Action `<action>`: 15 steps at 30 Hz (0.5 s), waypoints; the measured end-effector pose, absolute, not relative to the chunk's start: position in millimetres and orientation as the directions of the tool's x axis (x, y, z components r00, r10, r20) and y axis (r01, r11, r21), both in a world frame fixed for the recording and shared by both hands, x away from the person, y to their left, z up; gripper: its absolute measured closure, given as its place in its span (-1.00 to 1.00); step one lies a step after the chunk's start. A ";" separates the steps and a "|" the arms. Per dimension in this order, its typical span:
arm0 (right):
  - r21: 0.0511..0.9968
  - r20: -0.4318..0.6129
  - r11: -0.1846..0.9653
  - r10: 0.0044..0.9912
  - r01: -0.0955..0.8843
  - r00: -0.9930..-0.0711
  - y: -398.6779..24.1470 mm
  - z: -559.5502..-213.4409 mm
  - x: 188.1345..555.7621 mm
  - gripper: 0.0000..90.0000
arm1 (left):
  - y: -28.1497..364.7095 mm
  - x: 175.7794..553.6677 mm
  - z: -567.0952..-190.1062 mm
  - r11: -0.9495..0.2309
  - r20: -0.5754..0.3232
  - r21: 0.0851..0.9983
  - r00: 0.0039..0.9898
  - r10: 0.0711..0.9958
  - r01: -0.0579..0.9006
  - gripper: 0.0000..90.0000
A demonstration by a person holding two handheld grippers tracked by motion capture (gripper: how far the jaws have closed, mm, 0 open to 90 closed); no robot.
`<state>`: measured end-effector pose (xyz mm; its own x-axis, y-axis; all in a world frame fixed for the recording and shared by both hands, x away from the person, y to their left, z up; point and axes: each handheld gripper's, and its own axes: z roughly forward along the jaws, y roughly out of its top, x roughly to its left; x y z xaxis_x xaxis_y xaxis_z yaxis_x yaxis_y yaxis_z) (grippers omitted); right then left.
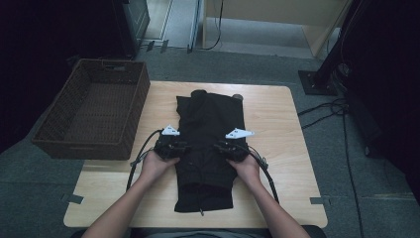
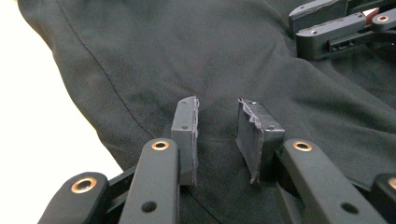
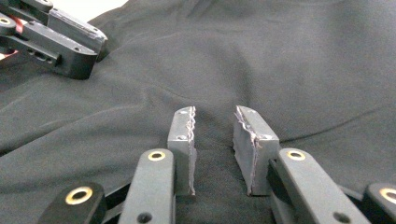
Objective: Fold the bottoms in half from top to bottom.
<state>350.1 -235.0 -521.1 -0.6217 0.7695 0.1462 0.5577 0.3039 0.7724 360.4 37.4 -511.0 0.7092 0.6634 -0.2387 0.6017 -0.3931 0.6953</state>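
A black garment (image 1: 210, 124) lies folded lengthwise down the middle of a light wooden table (image 1: 277, 114). My left gripper (image 1: 184, 147) rests at the garment's left edge and my right gripper (image 1: 221, 147) at its right side, both about halfway along. In the left gripper view the left gripper (image 2: 217, 121) stands open just above the dark cloth (image 2: 187, 56), with nothing pinched; the right gripper (image 2: 327, 28) shows at top right. In the right gripper view the right gripper (image 3: 214, 126) is also open over the cloth (image 3: 257, 56), with the left gripper (image 3: 60, 39) at top left.
An empty brown wicker basket (image 1: 94, 106) sits at the table's left edge. Cables (image 1: 327, 111) run over the grey floor to the right, beside a black stand base (image 1: 317, 82). Bare tabletop (image 2: 37, 116) lies on both sides of the garment.
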 end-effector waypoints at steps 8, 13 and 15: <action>0.745 0.154 0.372 0.711 0.553 -0.686 -245.9 -516.5 302.7 0.48 | 39.3 318.1 -507.2 -0.407 -0.323 0.665 0.732 0.600 0.627 0.43; 0.783 0.130 0.318 0.756 0.535 -0.641 -260.0 -504.2 324.0 0.49 | 49.2 357.7 -487.7 -0.343 -0.300 0.721 0.717 0.629 0.602 0.44; 0.783 0.138 0.298 0.773 0.546 -0.619 -266.0 -501.0 341.7 0.48 | 52.1 381.5 -482.5 -0.321 -0.296 0.726 0.697 0.653 0.608 0.44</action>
<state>341.7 -266.0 -501.0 -0.6193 0.7729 0.1380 0.5462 0.2979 0.7829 381.5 52.1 -482.5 0.6973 0.6529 -0.2957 0.6084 -0.3210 0.7258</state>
